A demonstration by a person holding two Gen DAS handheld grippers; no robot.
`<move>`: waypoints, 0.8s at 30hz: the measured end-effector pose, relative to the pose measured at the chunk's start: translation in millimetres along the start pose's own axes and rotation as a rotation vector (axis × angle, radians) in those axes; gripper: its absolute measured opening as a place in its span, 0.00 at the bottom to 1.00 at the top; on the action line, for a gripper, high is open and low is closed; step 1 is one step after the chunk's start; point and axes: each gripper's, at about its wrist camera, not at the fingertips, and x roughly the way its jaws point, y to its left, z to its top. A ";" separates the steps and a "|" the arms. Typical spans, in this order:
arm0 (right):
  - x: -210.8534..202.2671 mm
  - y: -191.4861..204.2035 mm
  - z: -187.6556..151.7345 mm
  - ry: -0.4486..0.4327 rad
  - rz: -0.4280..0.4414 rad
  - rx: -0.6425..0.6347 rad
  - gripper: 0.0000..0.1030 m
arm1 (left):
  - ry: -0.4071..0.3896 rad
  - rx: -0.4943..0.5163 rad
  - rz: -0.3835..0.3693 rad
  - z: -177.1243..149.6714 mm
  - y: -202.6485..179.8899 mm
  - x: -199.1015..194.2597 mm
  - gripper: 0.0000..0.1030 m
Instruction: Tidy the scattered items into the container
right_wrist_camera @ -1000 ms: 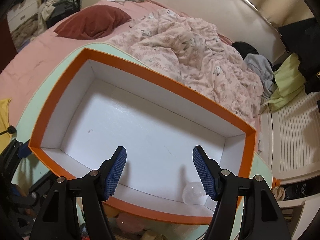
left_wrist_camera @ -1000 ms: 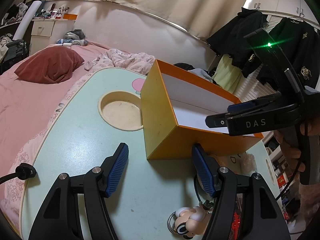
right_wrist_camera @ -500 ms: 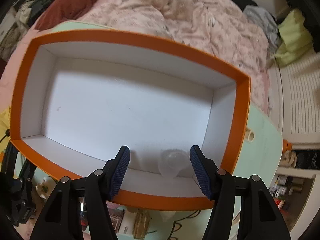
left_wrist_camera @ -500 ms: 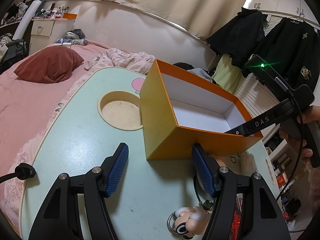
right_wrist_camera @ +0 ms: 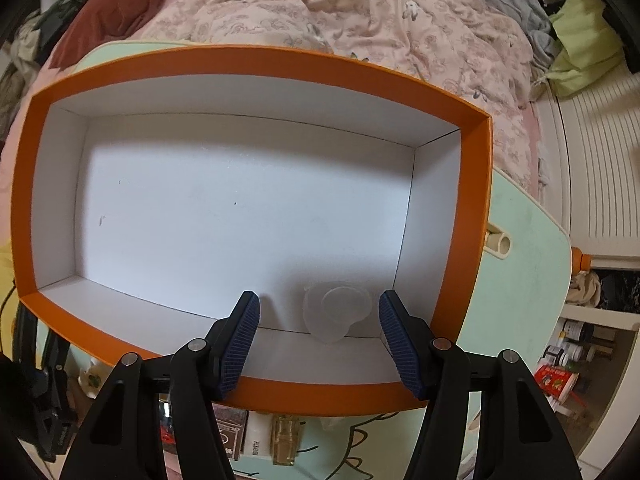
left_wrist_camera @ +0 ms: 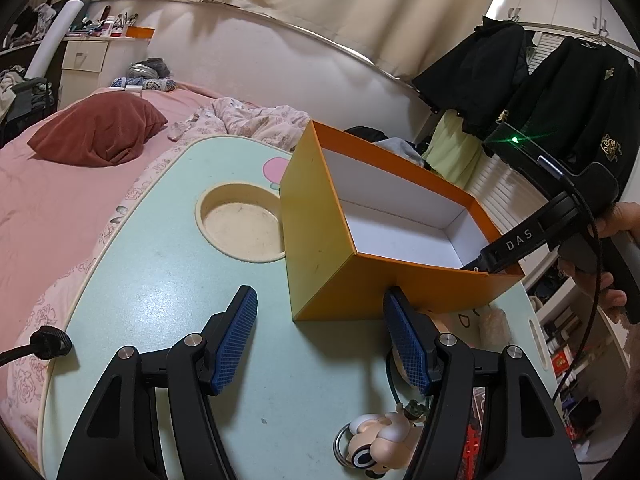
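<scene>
Swung from a slant over the orange cardboard box with white lining [right_wrist_camera: 476, 208] to pointing straight down into it: right hand-held gripper [right_wrist_camera: 320, 336], jaws having just narrowed, still apart and pinching nothing. Between them, on the box floor by the near wall, lying loose: small clear plastic cup [right_wrist_camera: 336, 312]. Best lifted straight out without nudging it. Spread and empty over the pale green worktop [left_wrist_camera: 160, 280]: left hand-held gripper [left_wrist_camera: 320, 340]. Waiting beside it: cream figurine keyring [left_wrist_camera: 376, 444].
</scene>
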 end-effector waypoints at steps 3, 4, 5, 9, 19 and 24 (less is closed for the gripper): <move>-0.1 2.0 2.4 0.001 0.000 0.011 0.59 | -0.001 0.000 -0.001 -0.1 0.0 -0.3 0.64; 0.0 2.7 3.6 0.000 -0.004 0.012 0.59 | -0.001 -0.001 -0.001 -0.1 -0.1 -0.2 0.64; 0.6 3.3 4.6 -0.001 -0.012 0.010 0.59 | -0.001 -0.001 -0.001 -0.1 -0.2 -0.2 0.64; 7.1 8.4 7.8 -0.009 -0.058 -0.003 0.60 | -0.002 -0.001 -0.002 0.3 -1.0 0.3 0.64; 18.8 19.0 11.6 0.003 -0.099 -0.001 0.54 | -0.004 0.001 -0.003 0.9 -2.2 0.6 0.64; 18.6 29.0 13.2 -0.008 -0.080 -0.037 0.32 | -0.004 0.001 -0.003 0.5 -2.4 0.2 0.64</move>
